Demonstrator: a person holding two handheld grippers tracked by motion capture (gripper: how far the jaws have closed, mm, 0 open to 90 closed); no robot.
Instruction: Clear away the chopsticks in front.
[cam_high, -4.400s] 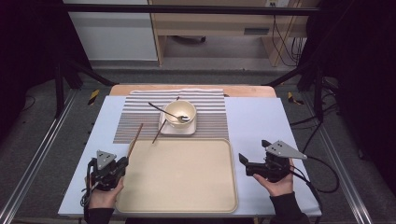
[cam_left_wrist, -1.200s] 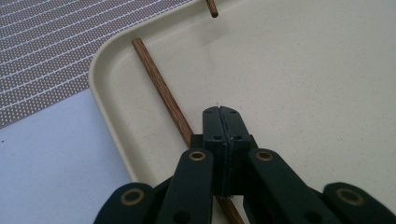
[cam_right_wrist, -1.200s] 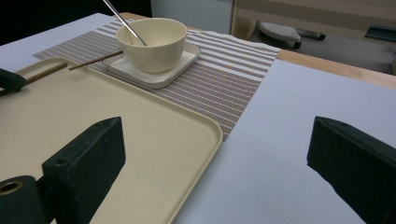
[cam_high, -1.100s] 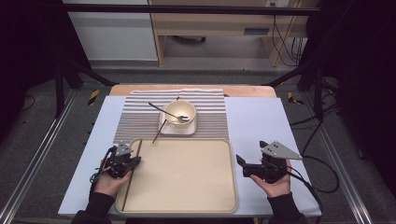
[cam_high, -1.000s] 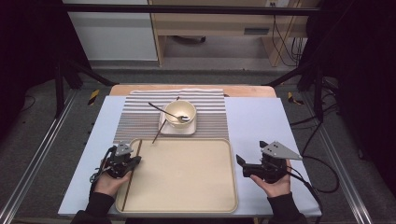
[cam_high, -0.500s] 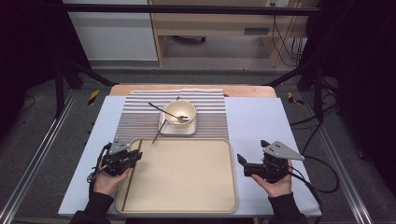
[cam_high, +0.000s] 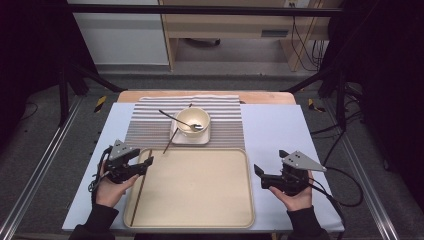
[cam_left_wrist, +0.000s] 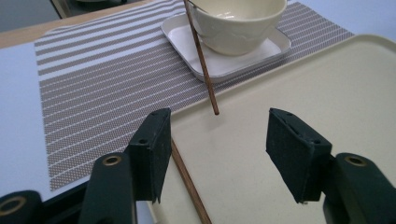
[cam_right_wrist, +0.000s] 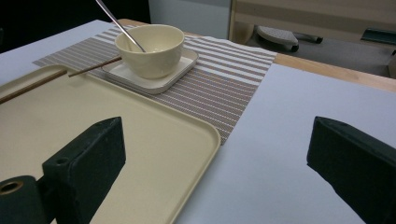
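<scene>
In your left claw view the chopstick (cam_left_wrist: 187, 179) lying on the tray (cam_left_wrist: 327, 98) runs off the bottom edge and partly slips behind the left jaw, so you can't see its near end, and the bowl (cam_left_wrist: 238, 23) gets chopped by the top edge, hiding its inside. In your right claw view the spoon (cam_right_wrist: 119, 25) handle is cut off at the top and its head sits down inside the bowl (cam_right_wrist: 149, 49), out of sight. From the high view, the tray's (cam_high: 195, 220) near rim sits right by the frame bottom, and your forearms are cut off there too.
</scene>
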